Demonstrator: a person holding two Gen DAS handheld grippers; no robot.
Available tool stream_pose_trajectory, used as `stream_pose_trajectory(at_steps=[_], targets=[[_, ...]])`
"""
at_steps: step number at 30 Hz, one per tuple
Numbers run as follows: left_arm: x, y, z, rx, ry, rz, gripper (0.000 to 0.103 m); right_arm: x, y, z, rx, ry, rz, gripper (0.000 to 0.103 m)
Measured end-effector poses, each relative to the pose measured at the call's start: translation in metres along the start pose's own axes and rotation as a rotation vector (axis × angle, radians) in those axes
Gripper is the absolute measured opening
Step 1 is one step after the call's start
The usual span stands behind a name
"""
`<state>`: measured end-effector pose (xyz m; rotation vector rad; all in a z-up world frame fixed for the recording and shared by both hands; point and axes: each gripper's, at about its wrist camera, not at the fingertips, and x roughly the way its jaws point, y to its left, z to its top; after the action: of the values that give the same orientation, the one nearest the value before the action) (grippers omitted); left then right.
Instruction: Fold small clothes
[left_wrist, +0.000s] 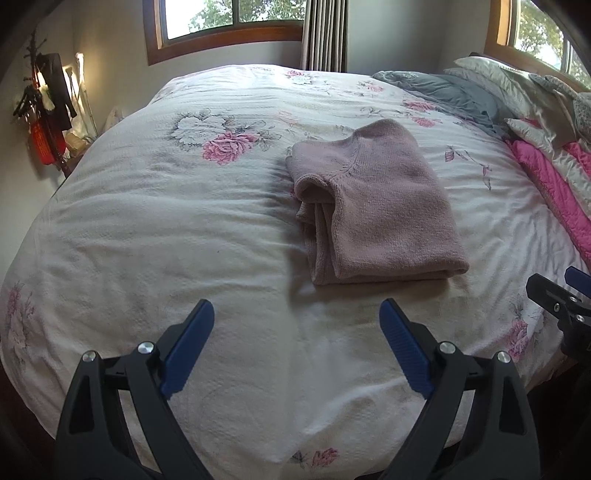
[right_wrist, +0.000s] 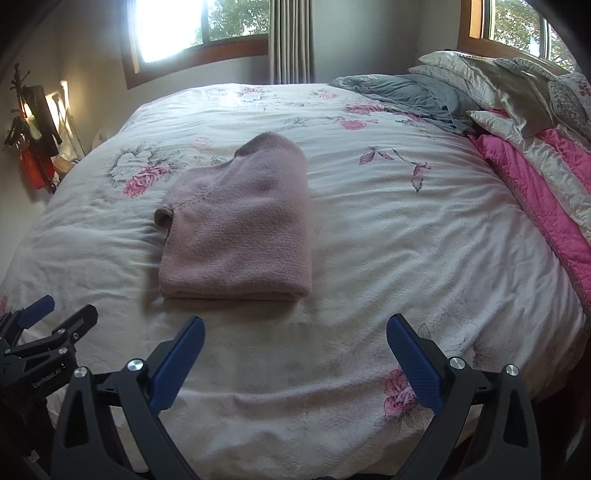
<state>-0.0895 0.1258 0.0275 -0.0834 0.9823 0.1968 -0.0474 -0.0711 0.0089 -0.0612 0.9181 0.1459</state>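
Lying folded on the bed (left_wrist: 184, 229), the pink sweater (left_wrist: 373, 206) was just ahead of both tongs. Left tongs (left_wrist: 297, 314) and right tongs (right_wrist: 295, 330) stood wide, holding nothing.

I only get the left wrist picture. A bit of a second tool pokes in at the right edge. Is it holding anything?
Observer: No. The right wrist view shows the right gripper with its jaws wide open and nothing between them.
Operator: Is it touching that pink jumper?
Observer: No. The folded sweater lies ahead of it and to its left, with bare bedspread between them.
Operator: Is there anything on my own tool that I can't see?
Observer: Seen from the side, the left gripper has small white lettering printed on its black body.
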Motion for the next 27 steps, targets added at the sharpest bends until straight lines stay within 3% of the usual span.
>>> stream_pose_trajectory(at_steps=[6,14,27], targets=[[-0.003,-0.005,-0.001,0.013,-0.018,0.024,0.09,0.001,-0.001,-0.001,0.007,0.01,-0.029,0.099],[0.01,-0.008,-0.006,0.018,0.026,0.03,0.09,0.018,-0.001,-0.007,-0.004,0.053,-0.068,0.099],[0.022,-0.01,-0.008,0.015,0.048,0.035,0.09,0.028,-0.01,-0.004,0.014,0.067,-0.045,0.099]])
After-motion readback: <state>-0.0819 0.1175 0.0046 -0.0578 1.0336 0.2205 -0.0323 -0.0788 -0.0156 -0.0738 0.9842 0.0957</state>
